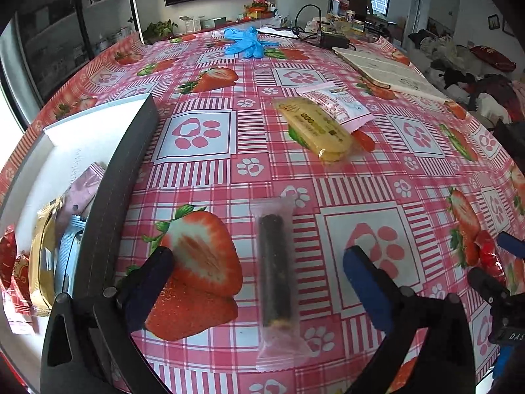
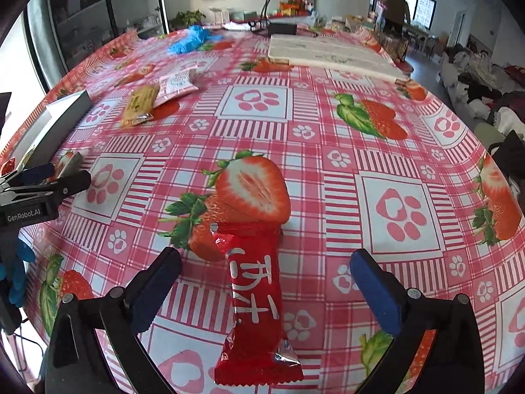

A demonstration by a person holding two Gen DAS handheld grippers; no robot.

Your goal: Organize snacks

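A dark roll in a clear wrapper [image 1: 274, 272] lies on the strawberry tablecloth [image 1: 197, 138], lengthwise between the wide-apart fingers of my left gripper [image 1: 257, 256]; the pads do not touch it. A red snack bar with white letters [image 2: 254, 298] lies the same way between the fingers of my right gripper [image 2: 265, 261], which is open too. At the left stands a box with a dark wall [image 1: 128, 164] and a white inside, holding several wrapped snacks, among them a gold one [image 1: 42, 256]. Farther back lie a yellow cracker pack [image 1: 315, 128] and a pink-and-white packet [image 1: 338, 101].
Blue gloves [image 1: 246, 42] and a black cable with an adapter [image 1: 331, 41] lie at the table's far end, beside a flat white board [image 2: 328, 52]. A person [image 2: 397, 6] stands in the room behind. My left gripper's fingers [image 2: 49, 177] show at the right wrist view's left edge.
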